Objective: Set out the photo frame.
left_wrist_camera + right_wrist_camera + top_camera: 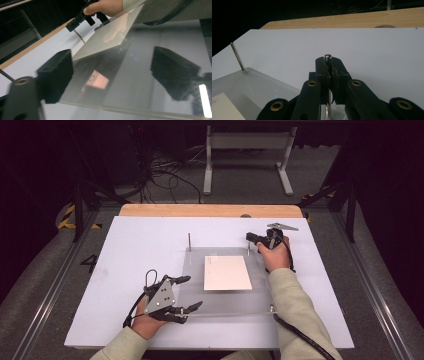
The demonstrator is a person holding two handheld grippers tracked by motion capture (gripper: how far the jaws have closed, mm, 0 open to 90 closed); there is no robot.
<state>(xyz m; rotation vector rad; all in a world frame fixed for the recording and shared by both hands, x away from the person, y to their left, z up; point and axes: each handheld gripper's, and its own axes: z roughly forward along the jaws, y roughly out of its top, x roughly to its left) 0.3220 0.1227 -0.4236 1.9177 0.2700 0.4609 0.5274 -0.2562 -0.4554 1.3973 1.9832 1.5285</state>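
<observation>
Clear acrylic forms a flat plate (pixel 195 270) lying on the white board (pixel 125 250) that covers the wooden table (pixel 210 210), and a white card (pixel 227 273) rests near the plate's middle. Thin metal pins stand upright at the plate's corners: a far-left pin (pixel 189 241) stands free, while the far-right pin (pixel 327 57) is pinched between the jaws of the right gripper (pixel 253 238), which are closed on it with its top poking out just above them. At the near-left corner, the left gripper (pixel 185 294) has its jaws parted on either side of the plate's edge; in the left gripper view the plate's glossy surface (pixel 140 75) runs between them and the pads do not visibly press on it. A near-right pin (pixel 272 308) stands by the person's right sleeve (pixel 295 305), which crosses the plate's right edge. Beyond the table stand a white frame (pixel 247 150) and loose cables (pixel 165 175) on the floor.
</observation>
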